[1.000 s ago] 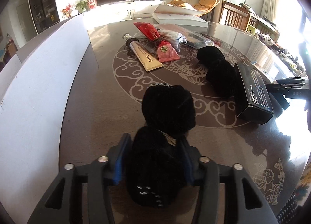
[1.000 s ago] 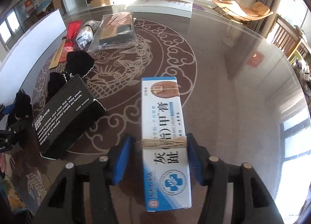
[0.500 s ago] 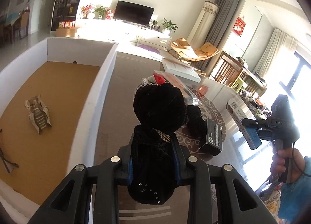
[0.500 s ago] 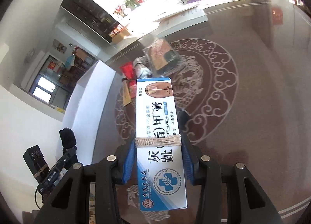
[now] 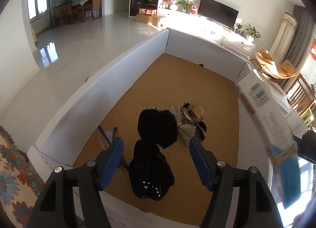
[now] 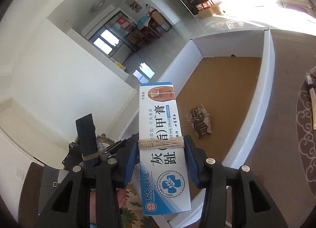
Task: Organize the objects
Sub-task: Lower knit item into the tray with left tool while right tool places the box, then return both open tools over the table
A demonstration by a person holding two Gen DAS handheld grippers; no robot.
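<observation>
My left gripper (image 5: 156, 147) is open over a white-walled box with a cardboard floor (image 5: 177, 81). The black velvet bundle (image 5: 154, 149) sits between the spread fingers, apart from both pads, over the box floor. My right gripper (image 6: 161, 154) is shut on a blue and white toe nail cream box (image 6: 162, 139) tied with string, held above the near wall of the white box (image 6: 266, 93). The cream box also shows blurred at the right edge of the left wrist view (image 5: 276, 135).
A silver sequinned bow (image 5: 187, 121) lies on the box floor beside the bundle; it also shows in the right wrist view (image 6: 200, 123). A thin dark item (image 5: 106, 135) lies at the box's near left. The patterned round table (image 6: 292, 121) is right of the box.
My left gripper moved from above the table to over the box and opened, letting go of the black bundle. My right gripper carried the cream box left, from above the table to the box.
</observation>
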